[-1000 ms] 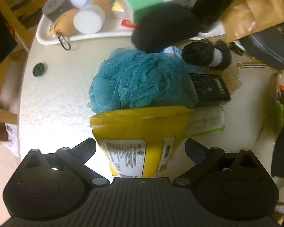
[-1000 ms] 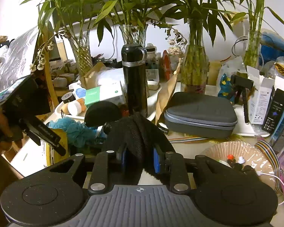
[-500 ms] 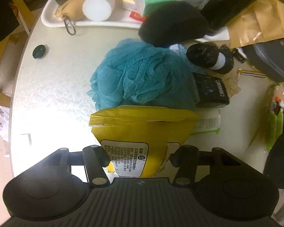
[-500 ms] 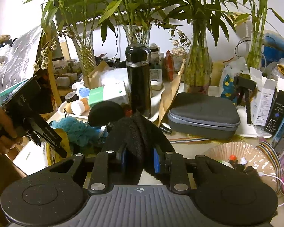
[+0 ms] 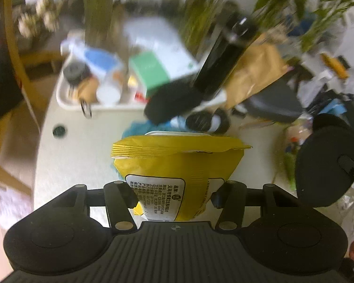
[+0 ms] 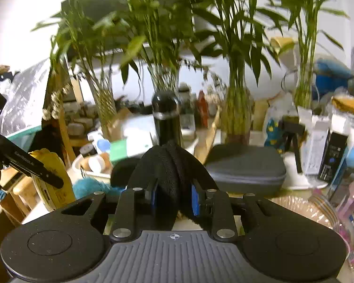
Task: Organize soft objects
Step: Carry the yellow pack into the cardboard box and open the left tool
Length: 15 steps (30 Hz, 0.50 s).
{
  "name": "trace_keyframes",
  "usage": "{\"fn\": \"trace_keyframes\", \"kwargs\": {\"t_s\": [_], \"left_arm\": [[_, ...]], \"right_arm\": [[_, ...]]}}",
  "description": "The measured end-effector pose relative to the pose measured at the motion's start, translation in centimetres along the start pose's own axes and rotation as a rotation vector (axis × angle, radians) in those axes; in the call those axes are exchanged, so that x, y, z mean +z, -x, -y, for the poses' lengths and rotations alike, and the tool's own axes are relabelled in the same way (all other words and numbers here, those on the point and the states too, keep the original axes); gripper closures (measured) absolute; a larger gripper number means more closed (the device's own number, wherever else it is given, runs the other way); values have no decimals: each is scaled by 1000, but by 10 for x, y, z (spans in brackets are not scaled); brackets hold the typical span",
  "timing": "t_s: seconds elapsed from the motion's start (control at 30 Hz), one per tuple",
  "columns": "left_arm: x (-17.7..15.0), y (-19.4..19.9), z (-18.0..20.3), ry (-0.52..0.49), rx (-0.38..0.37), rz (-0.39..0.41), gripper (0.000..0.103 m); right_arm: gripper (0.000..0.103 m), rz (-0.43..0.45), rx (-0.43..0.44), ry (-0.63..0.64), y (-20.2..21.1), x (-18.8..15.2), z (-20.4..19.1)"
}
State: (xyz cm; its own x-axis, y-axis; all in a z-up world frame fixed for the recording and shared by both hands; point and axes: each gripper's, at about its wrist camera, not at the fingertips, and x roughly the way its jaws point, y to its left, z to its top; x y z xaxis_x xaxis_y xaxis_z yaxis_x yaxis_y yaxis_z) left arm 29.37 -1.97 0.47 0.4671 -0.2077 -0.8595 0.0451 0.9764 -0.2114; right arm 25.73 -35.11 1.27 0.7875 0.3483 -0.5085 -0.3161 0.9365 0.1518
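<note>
My left gripper is shut on a yellow wet-wipes pack and holds it lifted above the white table. The same pack shows at the left of the right wrist view, held by the left gripper's fingers. My right gripper is shut on a folded black fuzzy cloth. A teal bath pouf lies on the table, mostly hidden behind the pack in the left wrist view. A black sponge pad lies beyond it.
A white tray of bottles and a green box stands at the back left. A tall black flask, a grey zip case, vases of bamboo, a paper plate and boxes crowd the table.
My left gripper closed on the yellow pack and lifted it, tilting the view up from the table. My right gripper rose a little, still holding the black cloth.
</note>
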Motion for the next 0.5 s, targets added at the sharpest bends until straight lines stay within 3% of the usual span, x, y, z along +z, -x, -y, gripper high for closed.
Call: {"fn": "trace_keyframes", "kwargs": {"t_s": [0.13,0.5], "left_arm": [[-7,30,5,-27,-25,80,50],[-43,107,19,-114,-86,176,50]], "right_arm": [[73,18,25,40,22,12,-19],[73,72,109,141,82,30,-69]]}}
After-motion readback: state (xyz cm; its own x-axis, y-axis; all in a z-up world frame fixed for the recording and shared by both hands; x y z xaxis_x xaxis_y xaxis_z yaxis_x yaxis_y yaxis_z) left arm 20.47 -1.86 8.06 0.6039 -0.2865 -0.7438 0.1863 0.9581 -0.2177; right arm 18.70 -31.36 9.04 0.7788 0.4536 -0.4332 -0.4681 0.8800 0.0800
